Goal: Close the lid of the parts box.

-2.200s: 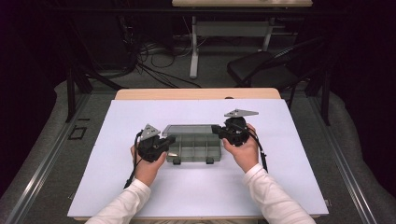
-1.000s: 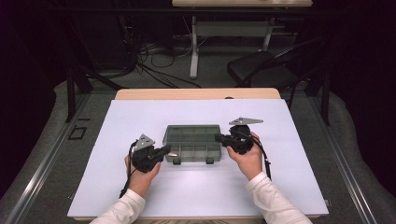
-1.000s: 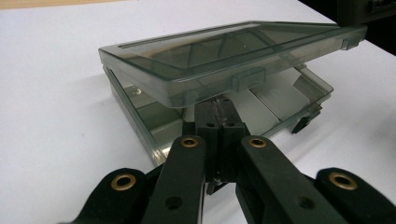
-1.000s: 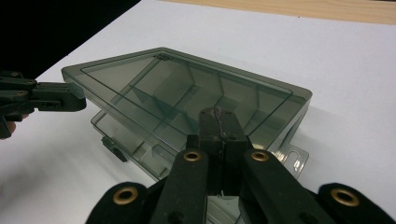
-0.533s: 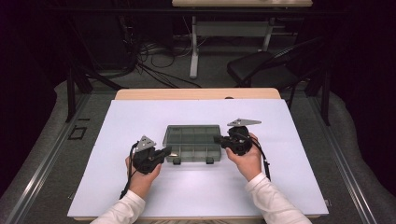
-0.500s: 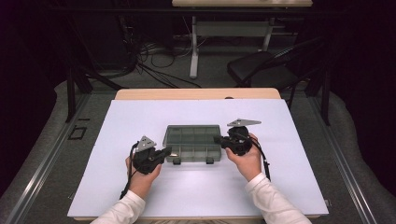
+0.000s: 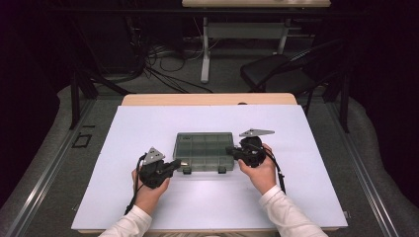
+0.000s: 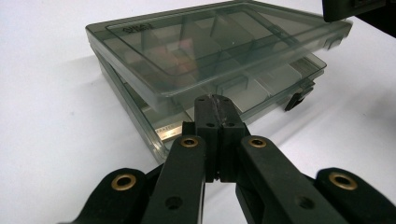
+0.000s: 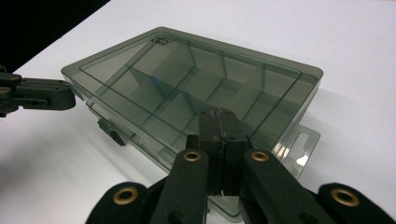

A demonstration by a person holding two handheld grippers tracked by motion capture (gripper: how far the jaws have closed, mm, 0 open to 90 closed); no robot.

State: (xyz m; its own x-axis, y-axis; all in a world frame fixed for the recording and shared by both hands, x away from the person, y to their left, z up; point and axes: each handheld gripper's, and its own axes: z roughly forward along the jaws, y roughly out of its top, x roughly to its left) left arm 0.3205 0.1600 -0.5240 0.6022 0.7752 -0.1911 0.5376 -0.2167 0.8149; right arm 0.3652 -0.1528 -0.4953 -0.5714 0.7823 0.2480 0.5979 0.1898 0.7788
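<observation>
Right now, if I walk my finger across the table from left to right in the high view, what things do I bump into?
Left gripper → smoky clear compartment box → right gripper, all on the white table.

two black grippers, white sleeves

the left gripper (image 7: 174,165) and the right gripper (image 7: 232,150) have matte black, blocky bodies. each carries a grey three-cornered plate on top, and a thin black cable trails back from each along the forearm. in the two gripper views each has a pair of flat black jaw pads on angled black link arms, with brass-coloured rivets at the pivots and small round holes in the links. the pad faces have tiny dimples near their tips. the person wears long white sleeves (image 7: 286,212) to the wrists.
</observation>
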